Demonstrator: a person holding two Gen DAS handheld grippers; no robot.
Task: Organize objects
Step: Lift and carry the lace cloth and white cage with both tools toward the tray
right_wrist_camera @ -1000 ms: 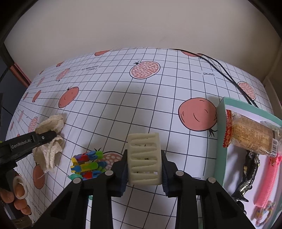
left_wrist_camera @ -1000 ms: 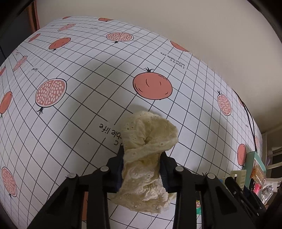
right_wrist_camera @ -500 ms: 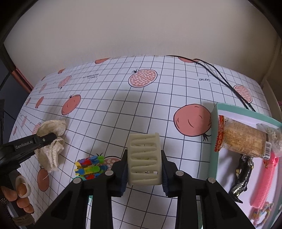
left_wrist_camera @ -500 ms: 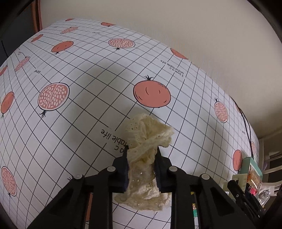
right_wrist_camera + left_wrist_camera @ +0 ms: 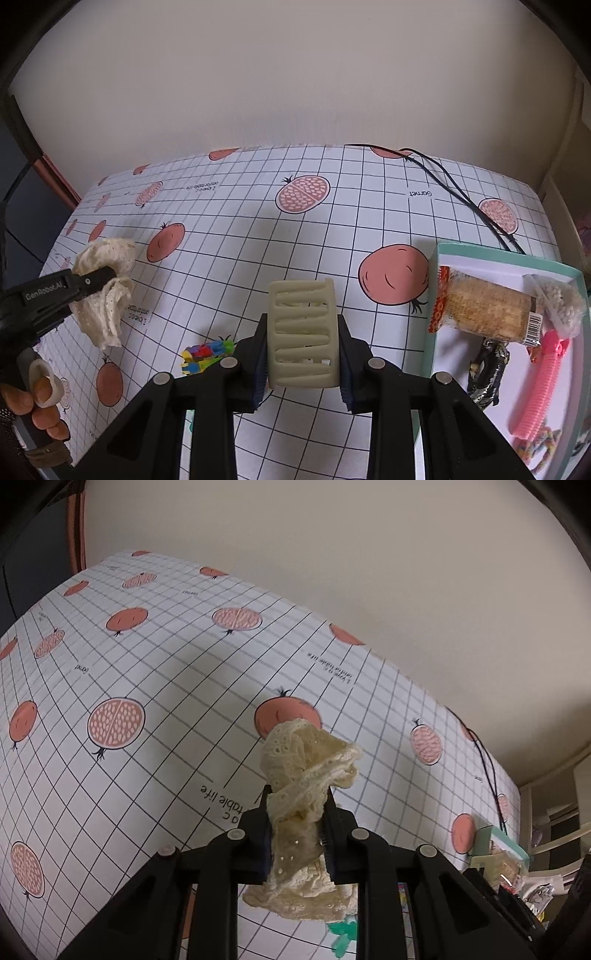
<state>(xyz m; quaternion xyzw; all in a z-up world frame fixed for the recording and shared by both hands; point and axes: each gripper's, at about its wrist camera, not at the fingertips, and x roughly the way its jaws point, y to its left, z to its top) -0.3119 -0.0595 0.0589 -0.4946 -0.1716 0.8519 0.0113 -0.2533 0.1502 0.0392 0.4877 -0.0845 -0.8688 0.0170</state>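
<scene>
Above the gridded tablecloth (image 5: 229,258), left gripper (image 5: 297,805) pinches crumpled lace (perhaps eyelet) (image 5: 306,771); right gripper (image 5: 301,328) clamps ribbed clip (image 5: 302,332).

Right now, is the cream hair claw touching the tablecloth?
Apart. In the right wrist view the hair claw is clamped between the jaws of the right gripper, lifted, with the tablecloth below it.

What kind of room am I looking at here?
Probably a home: a table against a plain wall, covered by a pomegranate-print tablecloth, with a teal box of snacks and hair accessories, and cluttered shelves beside it.
</scene>
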